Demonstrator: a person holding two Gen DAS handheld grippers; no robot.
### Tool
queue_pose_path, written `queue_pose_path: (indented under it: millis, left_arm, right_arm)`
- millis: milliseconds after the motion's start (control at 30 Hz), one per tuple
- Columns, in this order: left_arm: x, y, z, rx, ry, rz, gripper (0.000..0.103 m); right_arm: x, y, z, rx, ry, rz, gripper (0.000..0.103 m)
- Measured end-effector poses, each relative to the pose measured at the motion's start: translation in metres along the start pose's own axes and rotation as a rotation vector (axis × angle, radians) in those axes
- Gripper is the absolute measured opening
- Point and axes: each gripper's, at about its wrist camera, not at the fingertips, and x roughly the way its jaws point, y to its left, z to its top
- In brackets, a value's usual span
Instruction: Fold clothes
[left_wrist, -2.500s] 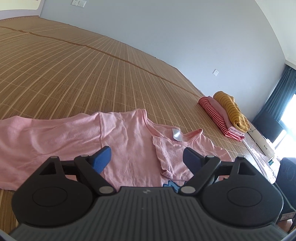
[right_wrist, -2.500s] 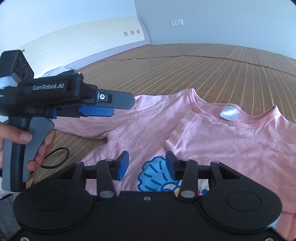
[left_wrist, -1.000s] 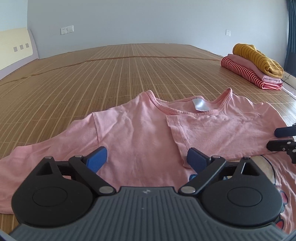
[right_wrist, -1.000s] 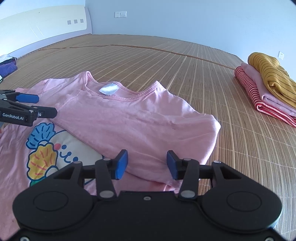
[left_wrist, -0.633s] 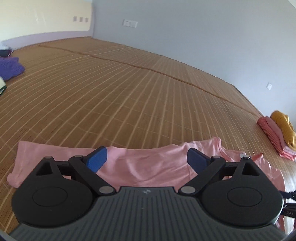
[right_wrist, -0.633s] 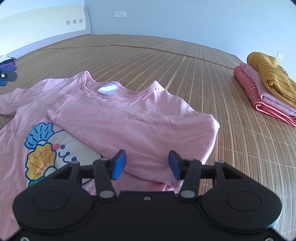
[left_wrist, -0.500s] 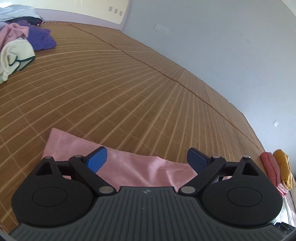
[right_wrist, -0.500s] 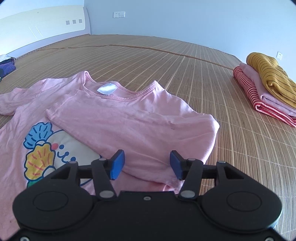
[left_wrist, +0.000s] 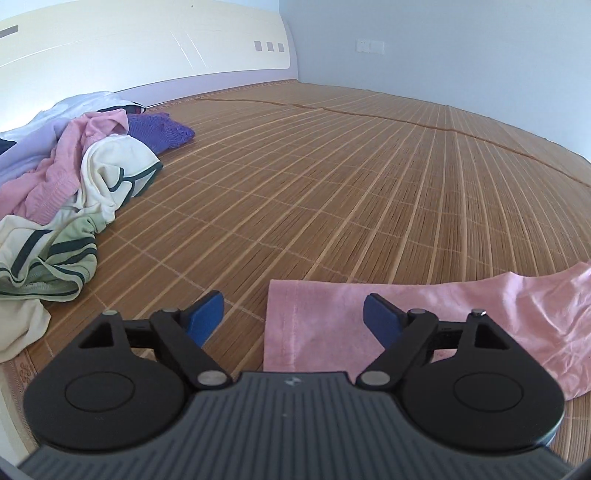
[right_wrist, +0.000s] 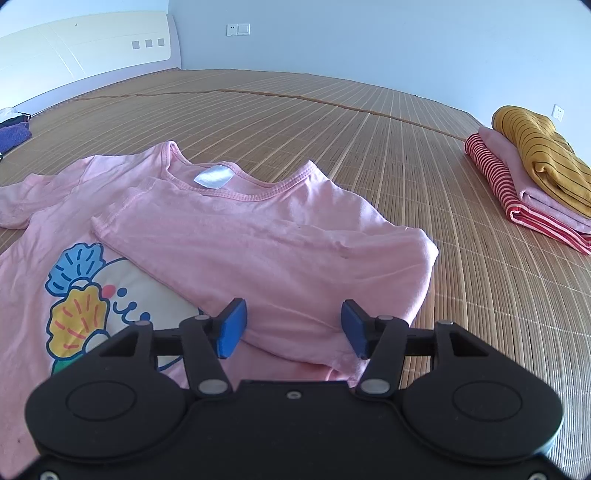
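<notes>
The pink T-shirt (right_wrist: 229, 236) is lying print-side up on the bamboo mat (right_wrist: 369, 122), its right sleeve and side already lying folded in across the chest, so the seashell print (right_wrist: 77, 295) is showing only on the unfolded half. The left sleeve (left_wrist: 332, 317) is stretching flat out over the mat, and the left claw (left_wrist: 293, 319) is hanging just above its hemmed cuff with its blue pads spread wide apart and nothing between them, probably lining up to pinch that edge and carry it inward to match the other side. The right claw (right_wrist: 293, 326) is also standing apart and empty, hovering over the folded edge, perhaps to steady it. A folded stack of clothes (right_wrist: 532, 173) is sitting well apart at the mat's right side, while an unsorted pile of laundry (left_wrist: 74, 195) is waiting at the left near the headboard (left_wrist: 147, 51).
</notes>
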Motion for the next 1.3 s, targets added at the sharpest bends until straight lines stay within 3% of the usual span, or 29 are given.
queue_pose_path:
  millis: [133, 200, 267, 300, 367, 533, 633, 733, 933, 1167, 1300]
  left_arm:
    - [0.012, -0.005, -0.002, 0.000, 0.009, -0.023, 0.050]
    - [0.015, -0.005, -0.002, -0.002, 0.007, -0.055, 0.027]
    - [0.014, -0.007, -0.004, -0.008, 0.013, -0.090, 0.011]
    - [0.012, -0.010, -0.005, 0.006, 0.012, -0.092, 0.009]
    - [0.010, -0.012, -0.005, 0.000, 0.014, -0.117, 0.008]
    - [-0.010, -0.018, 0.005, -0.104, -0.003, -0.326, 0.007]
    - [-0.024, -0.031, 0.014, -0.211, 0.021, -0.543, 0.007]
    - [-0.038, -0.056, 0.018, -0.236, 0.039, -0.682, 0.007]
    - [-0.057, -0.107, 0.022, -0.193, 0.049, -0.812, 0.007]
    - [-0.069, -0.188, 0.007, -0.102, 0.135, -0.951, 0.007]
    - [-0.078, -0.236, -0.006, -0.016, 0.156, -0.980, 0.007]
  right_arm:
    - [0.000, 0.000, -0.001, 0.000, -0.002, 0.001, 0.059]
    - [0.000, 0.000, -0.001, -0.001, -0.002, 0.001, 0.059]
    - [0.000, 0.000, -0.001, -0.001, -0.002, 0.001, 0.059]
    - [0.000, 0.000, -0.001, -0.002, -0.001, 0.000, 0.059]
    - [-0.001, 0.001, -0.001, -0.004, 0.000, -0.001, 0.059]
    - [0.000, 0.002, -0.002, -0.003, -0.001, -0.002, 0.059]
    - [0.000, 0.002, -0.002, -0.004, -0.002, -0.004, 0.059]
    - [0.001, 0.002, -0.002, -0.006, -0.002, -0.004, 0.060]
    - [0.001, 0.000, -0.001, -0.008, 0.002, -0.002, 0.061]
    - [0.000, 0.002, 0.000, -0.016, 0.003, -0.013, 0.061]
    - [0.000, 0.002, 0.000, -0.018, 0.004, -0.015, 0.061]
